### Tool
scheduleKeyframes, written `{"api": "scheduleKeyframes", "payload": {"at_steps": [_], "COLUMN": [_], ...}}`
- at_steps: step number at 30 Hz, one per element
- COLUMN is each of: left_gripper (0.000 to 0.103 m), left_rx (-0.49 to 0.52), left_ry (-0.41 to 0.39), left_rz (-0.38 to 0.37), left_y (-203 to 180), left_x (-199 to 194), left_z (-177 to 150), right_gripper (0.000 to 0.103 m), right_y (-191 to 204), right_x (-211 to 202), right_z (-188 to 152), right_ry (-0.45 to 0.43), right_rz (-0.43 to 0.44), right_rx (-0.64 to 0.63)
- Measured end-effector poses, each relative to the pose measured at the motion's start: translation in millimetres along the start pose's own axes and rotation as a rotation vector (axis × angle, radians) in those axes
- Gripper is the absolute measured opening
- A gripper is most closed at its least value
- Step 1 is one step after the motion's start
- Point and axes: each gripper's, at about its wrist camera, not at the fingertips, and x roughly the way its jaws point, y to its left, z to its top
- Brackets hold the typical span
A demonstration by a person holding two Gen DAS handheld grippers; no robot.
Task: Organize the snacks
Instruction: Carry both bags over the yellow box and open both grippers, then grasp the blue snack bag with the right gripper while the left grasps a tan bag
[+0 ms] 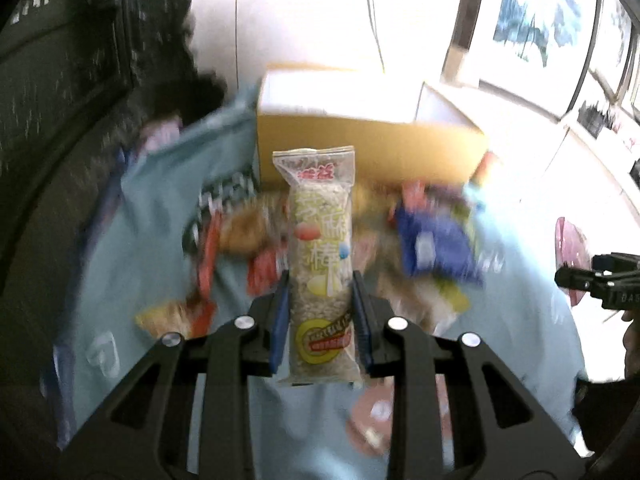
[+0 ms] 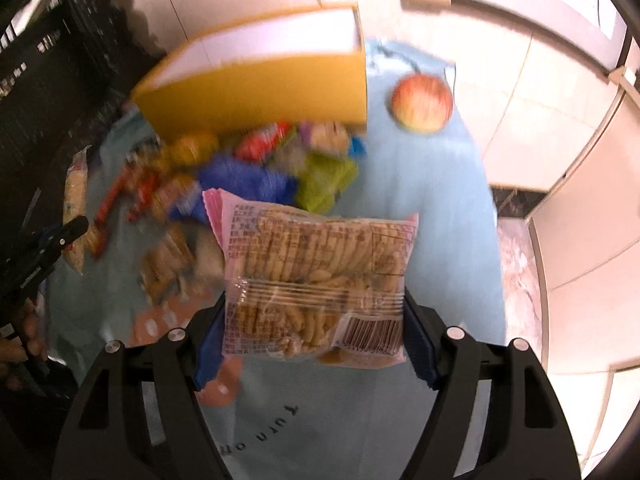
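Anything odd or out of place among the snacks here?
One thing: an apple sits alone on the blue cloth right of the yellow box, fresh fruit apart from the heap of packaged snacks.

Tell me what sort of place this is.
Probably a room in a home, not a shop: a tiled floor, a small table under a light blue cloth with loose snack packets and an apple, and a yellow cardboard box for sorting.
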Motion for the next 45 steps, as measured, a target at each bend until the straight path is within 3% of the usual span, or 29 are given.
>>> {"api": "scheduleKeyframes", "payload": {"at_steps": [5,10,18,19,20,21,22,25,31,38,42,45], "left_gripper": [0.028,0.028,0.030,0.033,0.063,0.086,0.101,0.101,0.101,0.101,0.101,0.101], "left_rx": [0.003,0.002,0.059,0.060,0.057,0.045,0.034,0.053,0.031,0.006,0.029,0.065], "left_ry": [-0.088,-0.120,-0.094,-0.092,-0.091,-0.082,-0.069,-0.010,0.027,0.030,0.020,0.082], "left_rz": [0.015,0.018,0.052,0.062,0.064,0.057,0.066,0.136,0.113,0.079,0.063,0.041], "left_y": [-11.7,-20.3,-31.6,-31.6,-31.5,-30.1,-26.8,-21.5,-4.5,-2.5,-10.3,-18.1], "left_x": [-7.1,0.9,52.6,60.5,69.3,81.2,90.7,116.1,123.6,102.6,83.6,81.7], "left_z": [65.2,134.0,225.9,234.4,241.3,247.1,247.3,238.8,189.1,128.3,71.2,17.3], "right_gripper": [0.075,0.075,0.075,0.076,0.077,0.080,0.082,0.083,0.087,0.087,0.088,0.088], "right_y": [9.0,13.8,25.1,27.1,29.3,32.3,35.4,32.2,14.4,19.9,30.0,33.5], "right_x": [-39.6,-61.1,-32.1,-27.9,-16.8,-8.5,5.1,32.0,59.1,52.4,64.6,85.6], "right_z": [60.1,136.1,234.2,242.5,254.7,261.0,266.5,264.6,225.0,165.7,114.7,74.5], "right_ry": [-0.123,-0.212,-0.249,-0.246,-0.244,-0.243,-0.234,-0.197,-0.136,-0.048,0.043,0.126], "right_rz": [0.019,0.026,0.006,0.012,0.012,-0.004,-0.052,-0.083,-0.036,0.010,0.034,0.041], "right_rx": [-0.041,-0.065,-0.101,-0.100,-0.106,-0.120,-0.144,-0.156,-0.123,-0.097,-0.072,-0.008]}}
